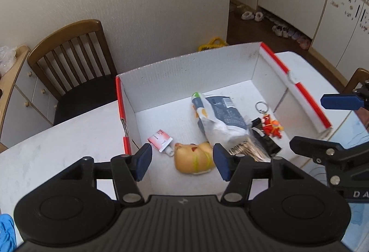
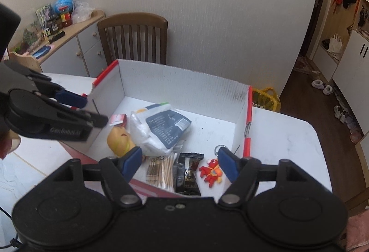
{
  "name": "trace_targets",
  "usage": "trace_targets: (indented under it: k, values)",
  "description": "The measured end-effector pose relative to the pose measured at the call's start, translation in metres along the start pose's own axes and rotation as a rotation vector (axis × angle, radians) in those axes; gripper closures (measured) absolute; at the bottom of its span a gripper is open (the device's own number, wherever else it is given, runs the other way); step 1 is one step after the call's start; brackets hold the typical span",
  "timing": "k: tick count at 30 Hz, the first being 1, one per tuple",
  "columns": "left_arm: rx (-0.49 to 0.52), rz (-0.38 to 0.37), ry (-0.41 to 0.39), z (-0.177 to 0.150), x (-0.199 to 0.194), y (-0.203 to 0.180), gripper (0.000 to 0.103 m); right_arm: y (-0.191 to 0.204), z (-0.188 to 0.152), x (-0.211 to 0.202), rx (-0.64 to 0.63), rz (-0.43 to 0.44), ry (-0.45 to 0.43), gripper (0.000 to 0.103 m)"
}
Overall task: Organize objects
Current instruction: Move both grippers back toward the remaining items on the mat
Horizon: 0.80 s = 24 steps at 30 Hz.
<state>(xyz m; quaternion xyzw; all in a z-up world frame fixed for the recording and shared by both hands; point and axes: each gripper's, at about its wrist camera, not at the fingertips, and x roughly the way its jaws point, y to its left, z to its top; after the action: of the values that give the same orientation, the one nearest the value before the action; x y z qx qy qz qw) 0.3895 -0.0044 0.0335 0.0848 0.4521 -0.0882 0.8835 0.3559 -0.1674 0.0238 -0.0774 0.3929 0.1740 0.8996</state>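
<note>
Corrugated white box (image 1: 184, 72) fills mid-frame on the counter (image 1: 57, 136). Its crinkly wipes pack (image 1: 221, 118) looks soft and light; grip its middle. The squishy yellow toy (image 1: 196, 157) and the small keychain (image 2: 211, 172) seem easy pinches. Left hand-held gripper (image 1: 182, 160) and right hand-held gripper (image 2: 180, 165) hover spread, empty.

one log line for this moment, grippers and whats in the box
left gripper: open, empty, over box | right gripper: open, empty | inside: yellow plush, white pouch, cotton swabs, red keychain

"GenRobot.AI" on left gripper (image 2: 76, 109)
</note>
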Motion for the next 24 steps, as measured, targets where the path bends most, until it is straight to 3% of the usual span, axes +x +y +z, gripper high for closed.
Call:
trace_targets:
  k: [8, 18, 24]
  values:
    - [0.0, -0.016, -0.038, -0.019, -0.036, -0.005, 0.046, 0.007, -0.006, -0.031, 0.016, 0.011, -0.033, 0.025]
    - [-0.032, -0.061, -0.097, -0.049, -0.08, -0.007, 0.028, 0.025, -0.024, -0.072, 0.008, 0.062, -0.068, 0.01]
    - [-0.045, -0.073, -0.122, -0.072, -0.102, -0.006, 0.024, 0.03, -0.042, -0.094, 0.037, 0.076, -0.086, 0.004]
